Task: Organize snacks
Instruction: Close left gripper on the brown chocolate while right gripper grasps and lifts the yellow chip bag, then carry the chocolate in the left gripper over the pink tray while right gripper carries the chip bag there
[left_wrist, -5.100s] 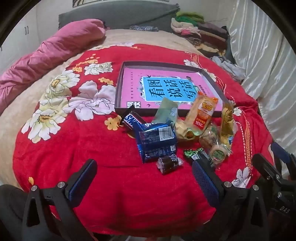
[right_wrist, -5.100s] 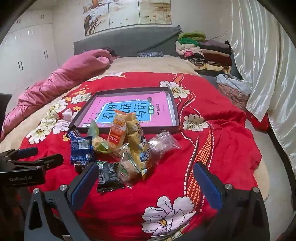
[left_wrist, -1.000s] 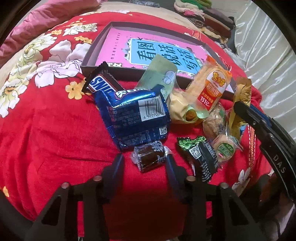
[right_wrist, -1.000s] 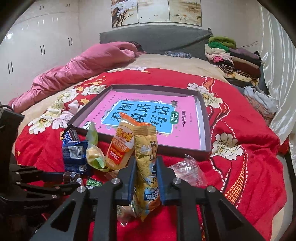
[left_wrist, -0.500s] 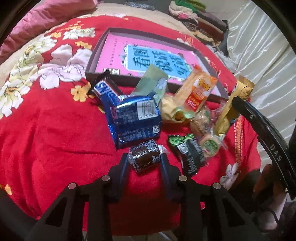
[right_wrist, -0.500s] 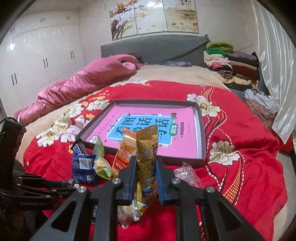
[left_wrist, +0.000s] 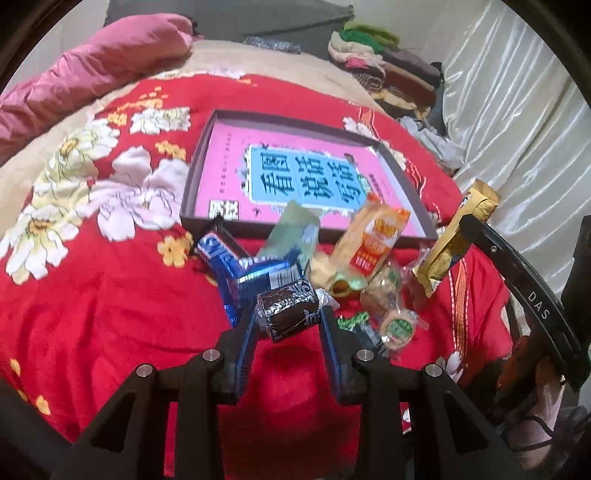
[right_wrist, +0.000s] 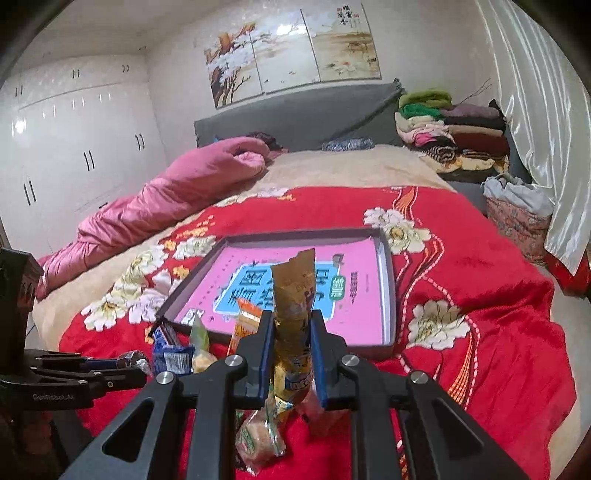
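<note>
Bedroom, red blanket (left_wrist: 110, 314) as work surface. Left gripper (left_wrist: 288, 314) pinching dark candy (left_wrist: 290, 310), lifted clear of snack pile (left_wrist: 351, 266). Right gripper (right_wrist: 291, 336) clamped on yellow packet (right_wrist: 293, 295), held upright. Both probably raised for carrying to tray (right_wrist: 388, 280) just behind pile.

Both my feeds are evenly lit by indoor light, fairly bright, with only soft shadows. Glare spots sit on the glossy wardrobe doors (right_wrist: 77, 155), and the satin curtain (left_wrist: 517, 122) shines pale. The fisheye bends everything toward the rims, where black corners close in. The left view is smeared: the print in the tray (left_wrist: 221, 122) and the red blanket (left_wrist: 110, 295) look soft. The right view is sharper, though the near packets blur.
</note>
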